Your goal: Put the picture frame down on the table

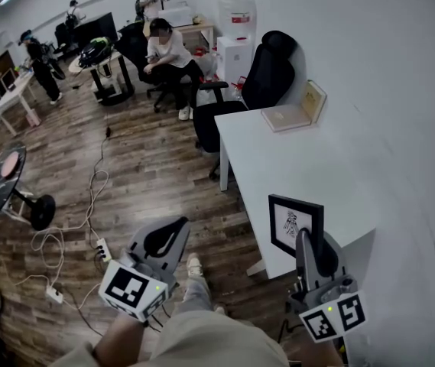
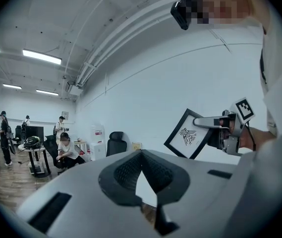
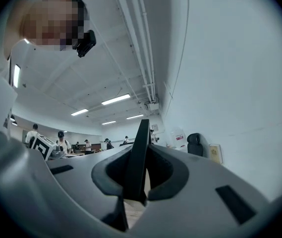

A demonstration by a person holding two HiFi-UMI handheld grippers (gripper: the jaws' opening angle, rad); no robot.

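My right gripper (image 1: 307, 243) had its jaws clamped on the picture frame (image 1: 291, 222) above the desk (image 1: 286, 155). The left gripper (image 1: 173, 232) had its jaws together, empty. Next, I judged, lower it flat.

picture frame (image 1: 295, 225) | black rim, white print | upright | above table (image 1: 339, 167) edge

The picture frame (image 1: 295, 224) sits in the right gripper (image 1: 306, 243) over the table's (image 1: 309, 167) near edge. An open book (image 1: 293, 113) lies at the far edge, with a chair (image 1: 267, 75) beyond it.
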